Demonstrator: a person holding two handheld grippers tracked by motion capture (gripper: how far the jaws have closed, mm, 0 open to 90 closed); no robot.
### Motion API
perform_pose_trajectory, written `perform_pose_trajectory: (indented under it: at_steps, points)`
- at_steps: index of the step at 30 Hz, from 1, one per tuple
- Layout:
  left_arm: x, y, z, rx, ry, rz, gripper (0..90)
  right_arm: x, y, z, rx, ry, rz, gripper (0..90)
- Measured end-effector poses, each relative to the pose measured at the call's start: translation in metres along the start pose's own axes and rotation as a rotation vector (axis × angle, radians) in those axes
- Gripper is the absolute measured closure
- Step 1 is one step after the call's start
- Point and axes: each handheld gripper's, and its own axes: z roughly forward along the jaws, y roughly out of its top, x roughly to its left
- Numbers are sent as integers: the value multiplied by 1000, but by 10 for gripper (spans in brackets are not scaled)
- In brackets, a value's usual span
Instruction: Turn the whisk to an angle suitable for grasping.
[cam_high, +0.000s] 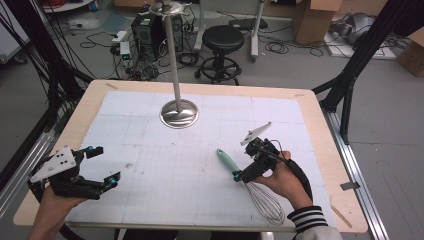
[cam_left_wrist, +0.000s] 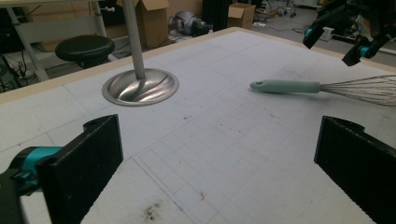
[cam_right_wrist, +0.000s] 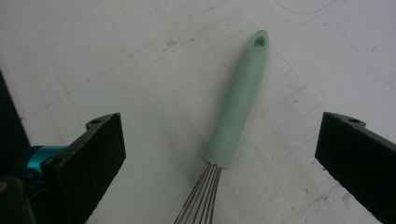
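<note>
The right gripper (cam_high: 248, 162) hangs just above the whisk (cam_high: 252, 187), jaws spread wide and holding nothing; in the right gripper view the mint-green handle (cam_right_wrist: 239, 100) lies on the mat between the two jaws, untouched. The whisk rests flat on the white gridded mat (cam_high: 165, 165), handle pointing toward the table's middle, wire loops toward the near edge by the person's right hand (cam_high: 282, 180). Well apart, at the near left corner, the left gripper (cam_high: 102, 167) sits with its jaws wide too, empty. Farther back stands a metal stand (cam_high: 178, 112) with a round base.
</note>
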Motion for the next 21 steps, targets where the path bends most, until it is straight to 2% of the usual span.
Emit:
perform_pose_trajectory:
  at_steps: [9,13,14,21]
  points:
    - [1,0,-1,-2,2,0,17,-2,5,22,81,-7,-4,5]
    - [2,-1,-1,-3,2,0,17,-4,6,33,107,-25,24,6]
    - [2,-1,-1,-3,1,0,17,-5,6,35,112,-16,33,17]
    - [2,-1,-1,-6,1,-2,17,-7,5,50,170,-33,50,55]
